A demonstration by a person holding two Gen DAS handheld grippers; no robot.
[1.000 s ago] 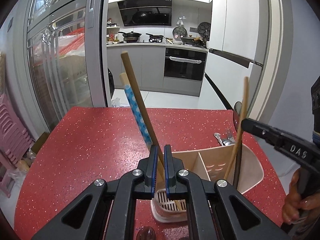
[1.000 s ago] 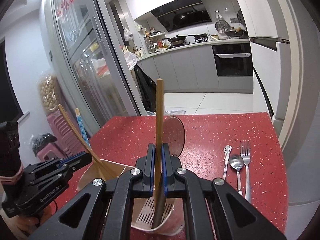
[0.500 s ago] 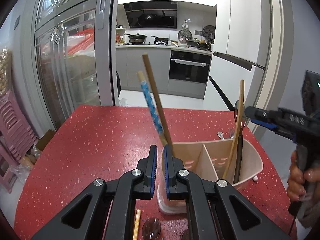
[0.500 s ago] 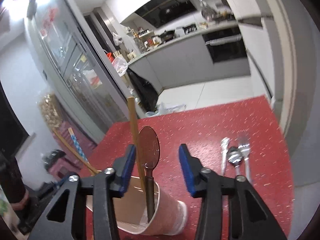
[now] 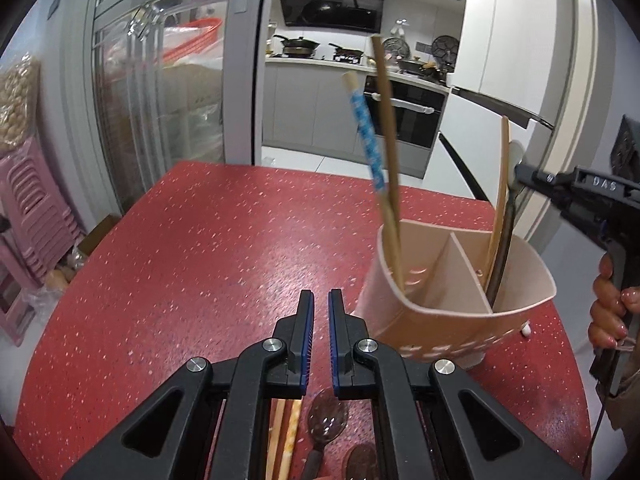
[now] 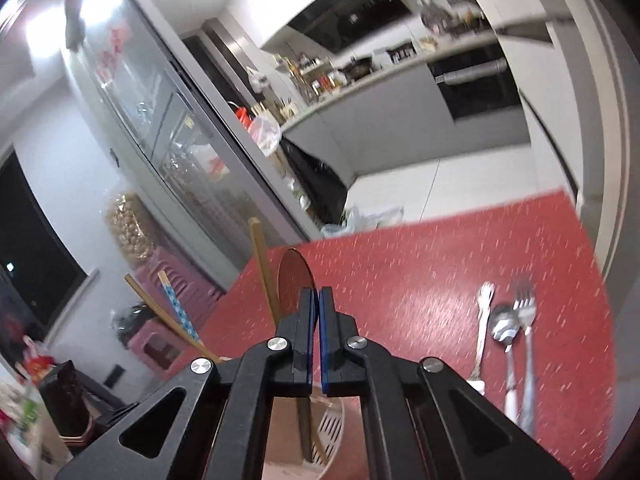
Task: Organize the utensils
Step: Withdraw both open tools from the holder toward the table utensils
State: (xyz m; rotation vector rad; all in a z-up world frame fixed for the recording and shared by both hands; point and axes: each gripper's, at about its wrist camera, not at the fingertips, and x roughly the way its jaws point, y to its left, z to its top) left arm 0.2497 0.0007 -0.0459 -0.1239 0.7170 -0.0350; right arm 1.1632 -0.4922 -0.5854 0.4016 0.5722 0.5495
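A beige divided holder stands on the red table. Its left compartment holds a blue-patterned chopstick and a brown chopstick. A wooden stick and a dark spoon lean in the right compartment. My left gripper is shut on nothing, just left of the holder. My right gripper is shut above the right compartment, its tips right beside the spoon's bowl; nothing shows between its pads. It is also visible as the right gripper from the side, with a hand on its grip.
Loose chopsticks and two brown spoons lie on the table under my left gripper. A metal spoon, fork and a third metal handle lie to the right of the holder. Pink stools stand left of the table.
My left gripper let go of the chopstick pair in the holder and drew back to the left. My right gripper opened off the wooden stick, then shut again empty.
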